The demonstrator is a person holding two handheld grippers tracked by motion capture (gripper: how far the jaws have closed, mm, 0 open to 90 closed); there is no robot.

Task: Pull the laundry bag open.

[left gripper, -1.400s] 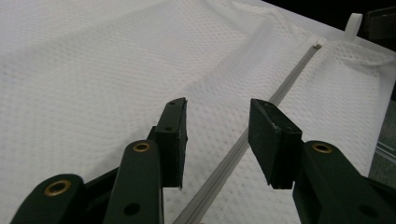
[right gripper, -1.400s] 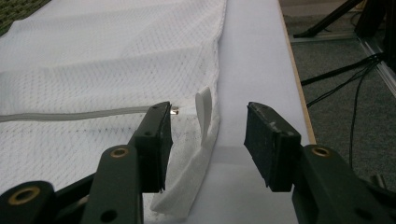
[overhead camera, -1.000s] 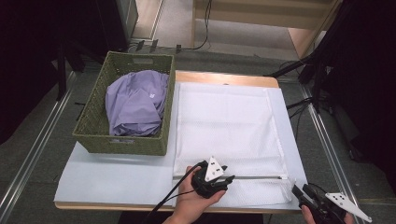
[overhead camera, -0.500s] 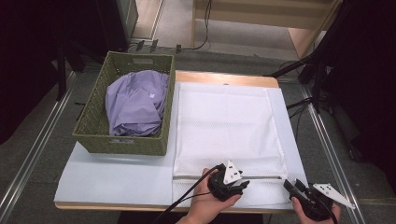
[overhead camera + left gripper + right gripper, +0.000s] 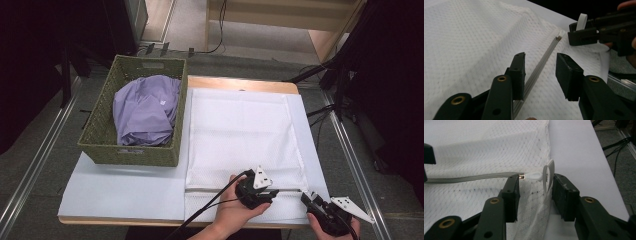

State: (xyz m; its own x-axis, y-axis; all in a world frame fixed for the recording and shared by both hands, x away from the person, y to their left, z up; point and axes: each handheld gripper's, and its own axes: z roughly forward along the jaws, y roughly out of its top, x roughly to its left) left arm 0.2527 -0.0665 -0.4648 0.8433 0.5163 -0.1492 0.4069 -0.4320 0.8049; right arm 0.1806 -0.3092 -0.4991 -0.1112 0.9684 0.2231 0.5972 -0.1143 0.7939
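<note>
purple cloth (image 5: 145,111) in wicker basket (image 5: 127,150)

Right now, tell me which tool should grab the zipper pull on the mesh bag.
Right. The right tool already straddles the white zipper pull at the bag's edge, jaws apart. The left tool sits farther along the zipper, better placed to steady it.

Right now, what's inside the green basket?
A crumpled purple cloth lies in the basket, almost filling it and bulging up to the rim. Anything beneath the cloth is covered, so I can't tell.
</note>
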